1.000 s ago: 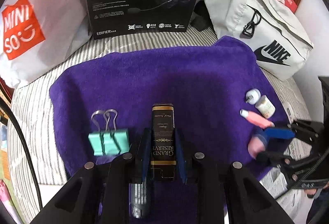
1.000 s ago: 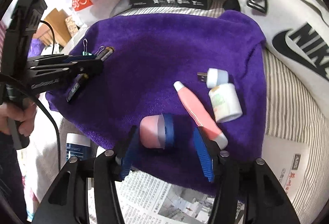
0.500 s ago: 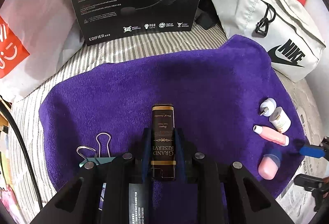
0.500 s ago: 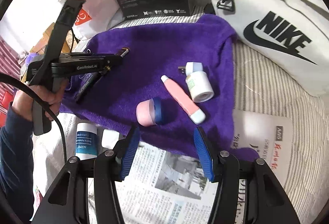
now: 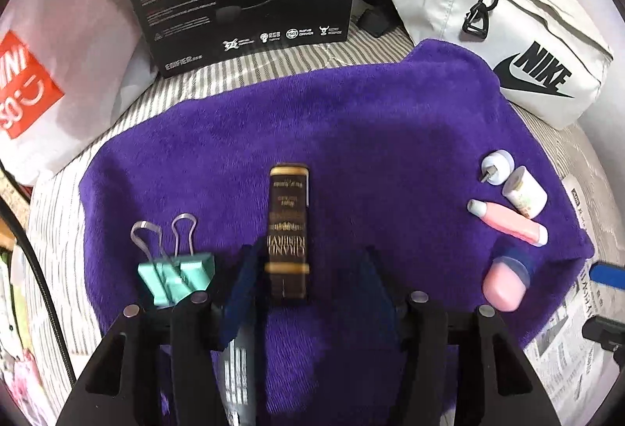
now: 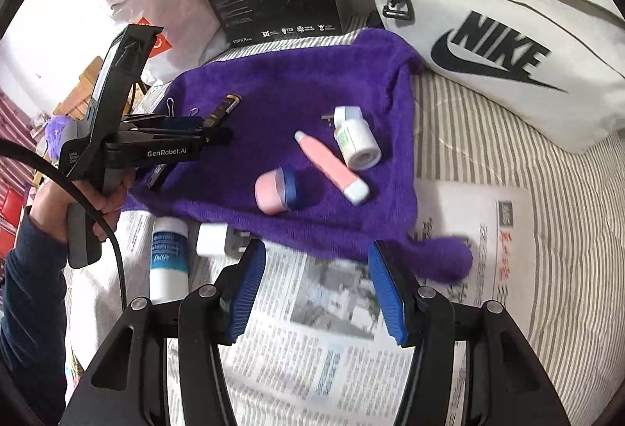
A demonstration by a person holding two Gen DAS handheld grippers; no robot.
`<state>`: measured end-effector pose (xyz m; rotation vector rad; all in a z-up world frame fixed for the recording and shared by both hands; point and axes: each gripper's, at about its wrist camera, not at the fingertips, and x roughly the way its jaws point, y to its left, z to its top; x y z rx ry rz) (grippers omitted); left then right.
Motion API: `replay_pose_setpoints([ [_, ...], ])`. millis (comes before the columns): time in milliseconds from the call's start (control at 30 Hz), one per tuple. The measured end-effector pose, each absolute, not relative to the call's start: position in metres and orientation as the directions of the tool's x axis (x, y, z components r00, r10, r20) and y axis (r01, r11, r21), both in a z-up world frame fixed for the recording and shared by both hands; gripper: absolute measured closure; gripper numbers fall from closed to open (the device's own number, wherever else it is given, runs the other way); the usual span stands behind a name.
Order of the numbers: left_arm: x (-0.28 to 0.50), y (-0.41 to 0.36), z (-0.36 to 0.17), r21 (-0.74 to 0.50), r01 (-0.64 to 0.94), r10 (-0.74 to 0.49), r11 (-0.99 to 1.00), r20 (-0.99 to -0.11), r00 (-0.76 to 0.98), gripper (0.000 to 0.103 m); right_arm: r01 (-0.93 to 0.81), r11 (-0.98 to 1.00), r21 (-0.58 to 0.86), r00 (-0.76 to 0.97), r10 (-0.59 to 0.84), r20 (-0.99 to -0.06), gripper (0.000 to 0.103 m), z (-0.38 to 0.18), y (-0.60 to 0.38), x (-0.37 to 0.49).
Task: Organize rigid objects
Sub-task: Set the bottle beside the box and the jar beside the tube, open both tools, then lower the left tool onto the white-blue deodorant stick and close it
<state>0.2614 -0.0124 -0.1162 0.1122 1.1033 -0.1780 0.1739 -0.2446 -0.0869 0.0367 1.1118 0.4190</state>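
L wrist view: left gripper (image 5: 308, 281) jaws spread, dark box (image 5: 288, 230) lying loose between them on purple towel (image 5: 351, 137), teal binder clip (image 5: 177, 277) beside; R wrist view only: right gripper (image 6: 318, 289) wide open, empty, over newspaper (image 6: 312, 328), plus white tube (image 6: 168, 262) & charger (image 6: 213, 240) off towel; pink jar (image 6: 275, 189) on towel near its edge

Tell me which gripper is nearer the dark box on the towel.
Left. The left gripper has its fingers open around the dark box; the right gripper hangs over the newspaper, off the towel.
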Motion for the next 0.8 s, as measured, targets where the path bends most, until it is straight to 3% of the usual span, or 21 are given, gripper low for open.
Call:
replay_pose_setpoints([
  [333, 0.193, -0.010, -0.078, -0.031, 0.149, -0.104, 0.988, -0.855, 0.508, 0.050, -0.280, 0.919, 0.277, 0.390, 0.372, -0.842, 0.048, -0.080, -0.265, 0.124],
  [567, 0.131, -0.018, -0.087, -0.060, 0.120, -0.110, 0.991, -0.874, 0.473, 0.050, -0.296, 0.908, 0.297, 0.377, 0.397, -0.837, 0.048, -0.079, -0.274, 0.096],
  [800, 0.121, -0.036, -0.114, -0.133, 0.081, -0.155, 0.988, -0.904, 0.400, 0.050, -0.312, 0.895, 0.318, 0.371, 0.423, -0.827, 0.048, -0.078, -0.278, 0.077],
])
